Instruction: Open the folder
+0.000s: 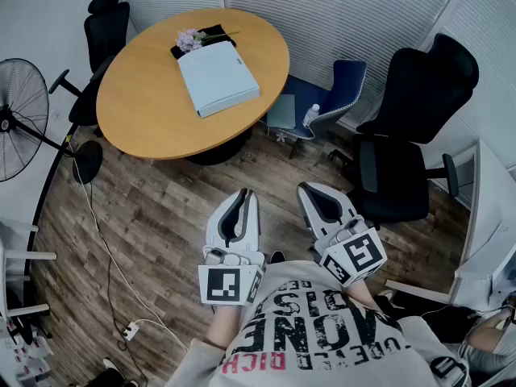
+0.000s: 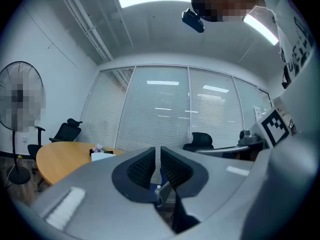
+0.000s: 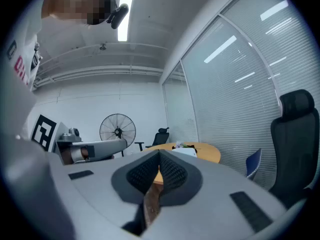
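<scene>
Closest to the person, low in the middle of the head view, the left gripper (image 1: 242, 200) and the right gripper (image 1: 314, 193) are held level in front of the shirt, side by side and a little apart. They point out toward the counter (image 1: 145, 103), most likely because the job has not begun and the person is not close enough yet. The left gripper has a thin gap between its jaws and nothing in it. The right gripper is pinched together at the tips and holds nothing. Past them comes bare wood floor (image 1: 161, 216), then the round wooden counter in the upper left of the frame. The folder (image 1: 218, 77) lies flat and closed on the far right part of the counter, well apart from both grippers. Its long side runs from the top of the frame down toward the bottom, leaning a little to the right, so a thick short edge faces the person. I cannot tell which edge opens. Some flowers (image 1: 190, 39) lie just beyond its far end.
</scene>
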A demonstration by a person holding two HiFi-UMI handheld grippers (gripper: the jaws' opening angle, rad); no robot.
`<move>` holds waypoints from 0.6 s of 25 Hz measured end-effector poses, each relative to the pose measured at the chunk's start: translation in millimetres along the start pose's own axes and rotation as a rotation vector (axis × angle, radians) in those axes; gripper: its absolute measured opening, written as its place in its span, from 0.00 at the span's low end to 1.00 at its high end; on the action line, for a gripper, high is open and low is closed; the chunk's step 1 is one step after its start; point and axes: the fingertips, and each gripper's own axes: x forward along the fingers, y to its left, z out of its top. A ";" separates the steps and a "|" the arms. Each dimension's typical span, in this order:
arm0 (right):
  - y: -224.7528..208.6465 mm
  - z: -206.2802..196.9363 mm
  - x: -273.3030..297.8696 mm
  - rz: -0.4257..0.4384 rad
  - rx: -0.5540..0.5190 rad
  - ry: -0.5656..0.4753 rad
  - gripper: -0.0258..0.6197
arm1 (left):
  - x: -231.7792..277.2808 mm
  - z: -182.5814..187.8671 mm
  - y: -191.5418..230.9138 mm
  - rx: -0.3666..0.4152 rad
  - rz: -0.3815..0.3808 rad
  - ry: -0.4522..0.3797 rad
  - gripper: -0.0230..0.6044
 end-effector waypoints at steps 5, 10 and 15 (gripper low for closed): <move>11.0 0.7 -4.4 -0.009 0.013 -0.001 0.06 | -12.0 -0.5 -4.6 0.012 -0.018 0.021 0.10; 23.1 1.7 0.0 -0.007 0.017 -0.003 0.06 | -19.4 0.7 0.6 0.026 -0.030 0.031 0.10; 30.0 2.5 1.1 -0.003 0.012 -0.001 0.06 | -24.7 3.4 4.0 0.029 -0.032 0.029 0.10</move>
